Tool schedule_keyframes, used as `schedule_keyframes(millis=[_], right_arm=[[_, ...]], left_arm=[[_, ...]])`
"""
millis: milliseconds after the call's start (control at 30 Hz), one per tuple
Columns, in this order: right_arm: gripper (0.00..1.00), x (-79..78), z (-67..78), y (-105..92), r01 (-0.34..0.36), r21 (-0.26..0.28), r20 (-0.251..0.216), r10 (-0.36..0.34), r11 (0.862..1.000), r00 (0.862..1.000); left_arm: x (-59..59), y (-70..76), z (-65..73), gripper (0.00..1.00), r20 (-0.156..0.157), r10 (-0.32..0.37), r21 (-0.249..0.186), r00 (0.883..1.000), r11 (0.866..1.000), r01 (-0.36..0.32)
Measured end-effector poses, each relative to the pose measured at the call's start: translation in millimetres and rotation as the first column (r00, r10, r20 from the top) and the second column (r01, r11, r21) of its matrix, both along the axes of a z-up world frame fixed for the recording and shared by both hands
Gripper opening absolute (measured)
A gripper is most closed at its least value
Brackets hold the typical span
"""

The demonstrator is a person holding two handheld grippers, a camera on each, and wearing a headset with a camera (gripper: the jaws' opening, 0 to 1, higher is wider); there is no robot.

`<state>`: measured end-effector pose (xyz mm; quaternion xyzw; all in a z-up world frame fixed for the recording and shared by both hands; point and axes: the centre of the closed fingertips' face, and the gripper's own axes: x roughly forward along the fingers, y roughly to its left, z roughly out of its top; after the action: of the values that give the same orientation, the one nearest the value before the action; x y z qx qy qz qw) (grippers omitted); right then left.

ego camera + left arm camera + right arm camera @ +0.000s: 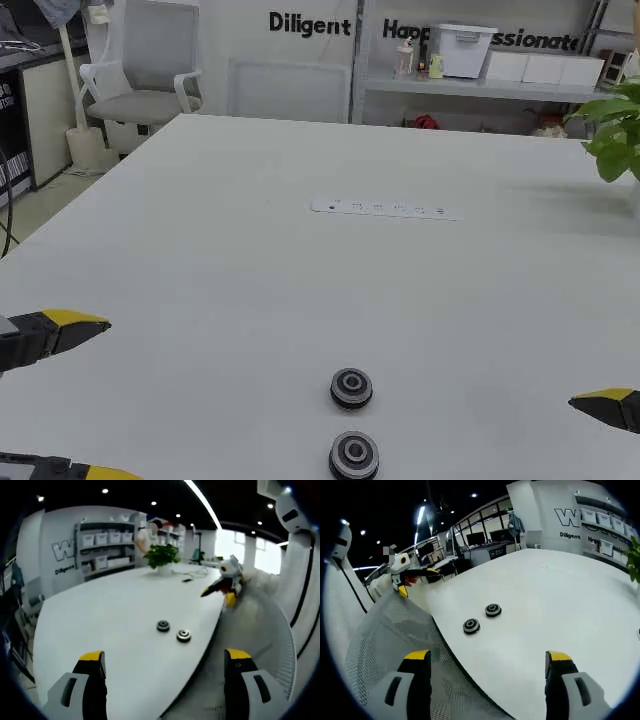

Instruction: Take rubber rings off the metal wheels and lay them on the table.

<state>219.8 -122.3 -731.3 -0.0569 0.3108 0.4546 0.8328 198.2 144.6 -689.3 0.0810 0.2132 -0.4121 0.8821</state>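
The far wheel [351, 388] and the near wheel [354, 455] sit close together on the bench [200, 250], near our edge. Their black rubber rings [336, 392] look to be on. The left gripper [165, 655] and right gripper [488, 655] hang well apart from them, jaws wide open and holding nothing. We think it best to come in slowly, hold one wheel so it cannot slide, and pinch just the ring's edge. The head view shows a white power strip [385, 209] farther up the bench. The left gripper view shows a potted plant [161, 556].
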Motion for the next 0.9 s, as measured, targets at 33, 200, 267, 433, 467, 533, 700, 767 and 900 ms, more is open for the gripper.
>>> schedule_keyframes(millis=[33,200,267,433,467,533,700,767,900], right_arm=[[0.91,-0.6,1.0,0.1,0.000,-0.002,0.003,0.000,1.000,1.000],[0.90,-3.6,5.7,-0.3,0.001,-0.006,0.018,-0.001,1.000,1.000],[0.90,-4.9,6.8,-1.0,0.004,-0.005,0.022,-0.004,1.000,1.000],[0.90,-9.6,8.6,-3.7,0.014,-0.010,0.029,-0.014,1.000,0.999],[0.90,-9.8,8.8,-3.9,0.016,-0.009,0.030,-0.016,1.000,0.999],[0.90,-11.6,9.3,-4.7,0.024,-0.008,0.033,-0.024,1.000,0.999],[0.87,-10.9,10.5,-7.0,0.057,0.020,0.032,-0.058,0.998,0.998],[0.88,-9.6,11.1,-6.9,0.058,0.017,0.038,-0.058,0.998,0.998],[0.88,-10.6,9.3,-5.5,0.044,-0.003,0.037,-0.044,0.999,0.998]], left_arm=[[-0.5,0.3,0.1,1.00,0.001,0.001,0.000,1.000,1.000,-0.001],[-2.2,2.3,0.4,1.00,0.004,0.006,0.002,1.000,1.000,-0.006],[-2.7,2.8,0.5,1.00,0.005,0.005,0.005,1.000,1.000,-0.005],[-3.1,3.4,1.2,1.00,0.011,0.006,0.008,1.000,1.000,-0.006],[-3.3,3.5,1.3,1.00,0.012,0.006,0.008,1.000,1.000,-0.006],[-4.2,3.5,1.4,1.00,0.014,0.005,0.006,1.000,1.000,-0.005],[-3.6,5.1,1.8,1.00,0.016,0.006,0.007,1.000,1.000,-0.006],[-3.9,5.3,2.8,1.00,0.016,-0.001,0.014,1.000,1.000,0.000],[-2.6,6.1,4.3,1.00,0.017,0.000,0.013,1.000,1.000,0.000]])
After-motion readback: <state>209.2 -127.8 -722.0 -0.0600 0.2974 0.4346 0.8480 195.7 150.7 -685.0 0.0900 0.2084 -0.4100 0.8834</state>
